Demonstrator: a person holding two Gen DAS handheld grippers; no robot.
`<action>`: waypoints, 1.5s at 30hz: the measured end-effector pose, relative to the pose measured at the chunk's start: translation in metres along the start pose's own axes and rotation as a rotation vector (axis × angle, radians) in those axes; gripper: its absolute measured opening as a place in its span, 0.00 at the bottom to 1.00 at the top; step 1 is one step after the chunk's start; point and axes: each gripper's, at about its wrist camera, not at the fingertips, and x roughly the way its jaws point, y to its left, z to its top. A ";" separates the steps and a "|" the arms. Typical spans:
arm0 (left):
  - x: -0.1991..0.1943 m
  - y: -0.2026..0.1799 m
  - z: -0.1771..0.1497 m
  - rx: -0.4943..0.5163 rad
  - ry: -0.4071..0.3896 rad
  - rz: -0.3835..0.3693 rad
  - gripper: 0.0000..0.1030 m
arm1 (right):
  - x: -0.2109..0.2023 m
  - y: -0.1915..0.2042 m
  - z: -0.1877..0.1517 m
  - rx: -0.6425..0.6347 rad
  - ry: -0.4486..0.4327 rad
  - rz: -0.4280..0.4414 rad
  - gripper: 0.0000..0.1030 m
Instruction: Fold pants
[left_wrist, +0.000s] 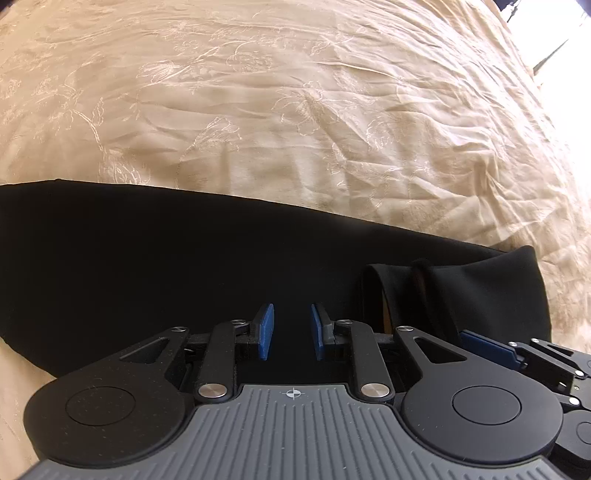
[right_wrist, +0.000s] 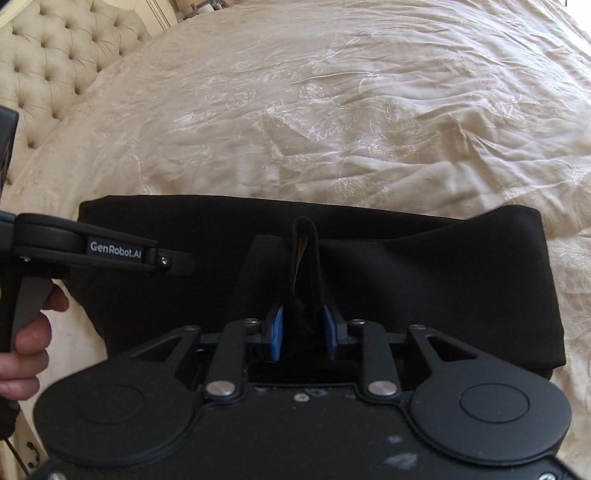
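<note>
Black pants (right_wrist: 424, 280) on cream bedspread (right_wrist: 332, 110)

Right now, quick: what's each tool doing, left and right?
Left tool: open, pads apart over the pants, holding nothing.
Right tool: shut on a raised fold of the pants.

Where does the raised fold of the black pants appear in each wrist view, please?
Left wrist: raised fold at lower right, right of the open left tongs.
Right wrist: raised fold at centre, pinched in the right tongs.
Shared landmark: the cream bedspread behind.
</note>
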 end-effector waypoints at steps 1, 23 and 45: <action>-0.001 0.001 0.000 -0.001 0.000 -0.001 0.21 | -0.002 0.001 0.000 0.005 -0.008 0.032 0.32; 0.045 -0.108 -0.016 0.333 0.034 0.010 0.25 | -0.028 -0.128 0.009 0.336 0.021 -0.193 0.22; 0.005 -0.054 0.003 0.083 -0.008 0.127 0.25 | -0.059 -0.106 0.038 0.246 -0.121 -0.145 0.18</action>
